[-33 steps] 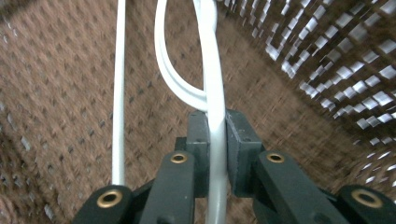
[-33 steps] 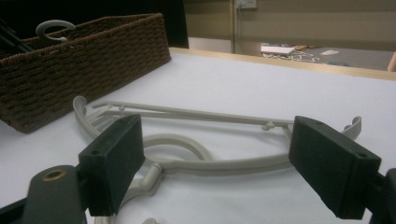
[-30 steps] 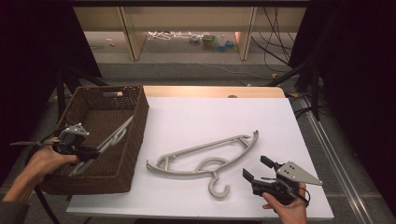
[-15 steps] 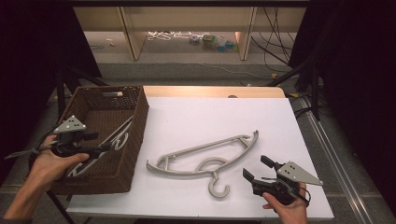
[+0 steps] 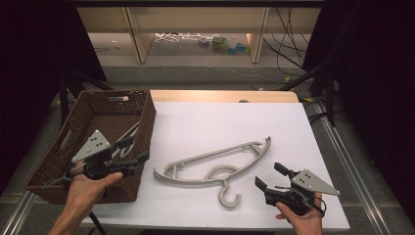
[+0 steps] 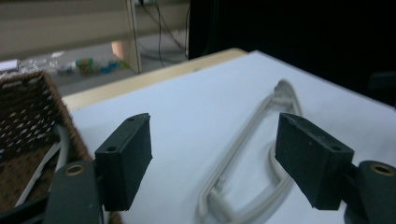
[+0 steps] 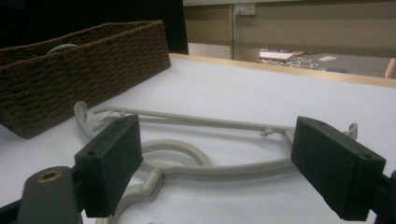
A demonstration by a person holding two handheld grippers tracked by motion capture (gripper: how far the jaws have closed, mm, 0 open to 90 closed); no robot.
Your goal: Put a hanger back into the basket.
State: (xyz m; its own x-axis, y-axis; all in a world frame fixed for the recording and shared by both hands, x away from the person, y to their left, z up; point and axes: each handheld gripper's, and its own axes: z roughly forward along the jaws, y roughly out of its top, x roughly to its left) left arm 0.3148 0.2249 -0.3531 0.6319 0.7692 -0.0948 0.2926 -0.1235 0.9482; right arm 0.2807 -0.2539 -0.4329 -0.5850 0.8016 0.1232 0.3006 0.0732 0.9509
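- High view: my left gripper (image 5: 131,151) hangs over the near right part of the dark brown woven wicker basket (image 5: 58,169), which sits at the left edge of the white table top (image 5: 220,122). Its jaws are spread and hold nothing. A pale hanger-like piece (image 5: 128,135) lies inside the basket, partly hidden under the gripper. On the table, just right of the basket, lies the beige plastic clothes hanger (image 5: 215,164), flat, with its hook curling toward the near edge. My right gripper (image 5: 268,177) rests at the near right of the table, close to the hook but apart from it, jaws spread and empty.
- Left gripper view: my two black jaws stand wide apart with nothing between them. Beyond them the beige hanger (image 6: 247,154) lies on the white surface, somewhat blurred. The basket's woven wall (image 6: 28,107) shows at the left, with pale strips inside it.
- Right gripper view: my jaws are spread wide and empty. Between and beyond them the beige hanger (image 7: 196,140) lies flat on the table, its hook nearest me. The brown basket (image 7: 79,60) stands at the far left.
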